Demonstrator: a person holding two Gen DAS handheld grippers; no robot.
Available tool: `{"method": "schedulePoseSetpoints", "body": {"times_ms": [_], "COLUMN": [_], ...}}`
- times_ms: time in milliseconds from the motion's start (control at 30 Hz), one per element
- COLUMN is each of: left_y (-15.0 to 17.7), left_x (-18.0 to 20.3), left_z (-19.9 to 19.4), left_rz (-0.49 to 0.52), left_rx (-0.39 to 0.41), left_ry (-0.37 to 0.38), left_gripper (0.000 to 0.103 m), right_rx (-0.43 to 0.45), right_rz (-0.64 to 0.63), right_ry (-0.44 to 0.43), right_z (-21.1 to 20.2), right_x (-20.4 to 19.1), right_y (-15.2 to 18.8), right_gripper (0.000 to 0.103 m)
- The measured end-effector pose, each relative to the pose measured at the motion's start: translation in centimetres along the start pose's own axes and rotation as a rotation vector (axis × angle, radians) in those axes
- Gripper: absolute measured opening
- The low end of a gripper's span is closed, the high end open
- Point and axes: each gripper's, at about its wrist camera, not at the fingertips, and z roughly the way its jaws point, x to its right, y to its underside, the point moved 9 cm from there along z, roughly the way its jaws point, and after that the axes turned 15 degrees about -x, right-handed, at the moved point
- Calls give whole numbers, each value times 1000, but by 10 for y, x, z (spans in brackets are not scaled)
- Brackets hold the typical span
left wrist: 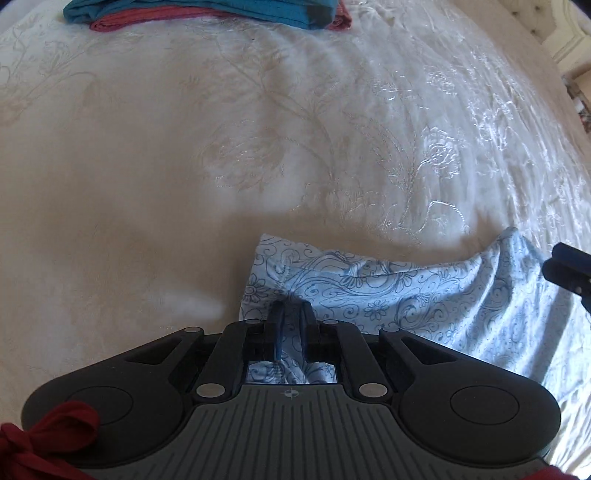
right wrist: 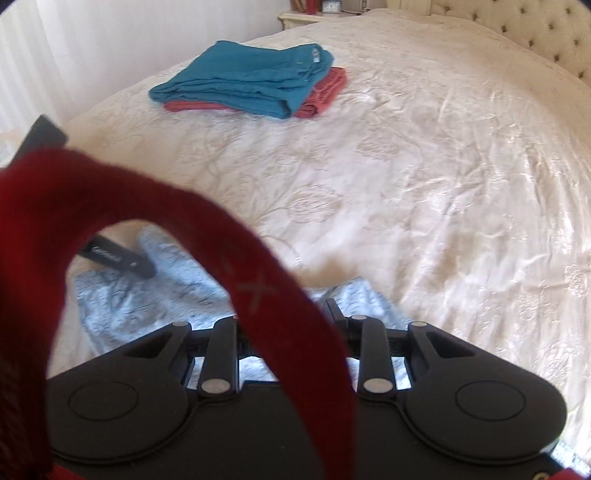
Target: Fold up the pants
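Light blue pants with a dark floral print (left wrist: 424,291) lie on the cream bedspread (left wrist: 221,147). My left gripper (left wrist: 291,308) is shut on the pants near their left corner, with cloth bunched between the fingers. The other gripper's black tip (left wrist: 569,266) shows at the right edge by the raised far corner of the pants. In the right wrist view the pants (right wrist: 155,295) lie ahead and to the left. My right gripper sits over the pants, but a red strap (right wrist: 258,280) hides its fingers. The left gripper's body (right wrist: 118,258) shows at the left.
A folded stack lies further up the bed: teal garment (right wrist: 251,81) on a red one (right wrist: 325,92), also in the left wrist view (left wrist: 207,11). A tufted headboard (right wrist: 535,33) and a nightstand (right wrist: 314,11) stand beyond. A white curtain (right wrist: 74,48) hangs left.
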Motion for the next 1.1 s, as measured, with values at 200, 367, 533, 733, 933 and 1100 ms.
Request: {"method": "schedulePoseSetpoints", "body": {"times_ms": [200,367,533,733,933,1100], "left_y": [-3,-3,-2,-1,1,19], "left_x": [2,1,-4,-5,10,39], "left_z": [0,0,0,-3,-29,-38], "left_rz": [5,-17,-40,-37,39,130], "left_rx": [-7,-2,0,2,59,83], "left_ry": [-34,-20,-3,-17,-78,-44], "left_gripper": [10,10,10,10,11,11], "right_rx": [-57,-202,-135,-137,-15,-74], "right_rz": [41,41,39,161,183,172], "right_ry": [-8,-113,-150,-119,-60,-112], "right_z": [34,51,42,60,11,-11], "right_x": [34,33,28,41,45,20], "right_y": [-19,-1,1,-6,5,57], "right_gripper": [40,37,11,18,26,26]}}
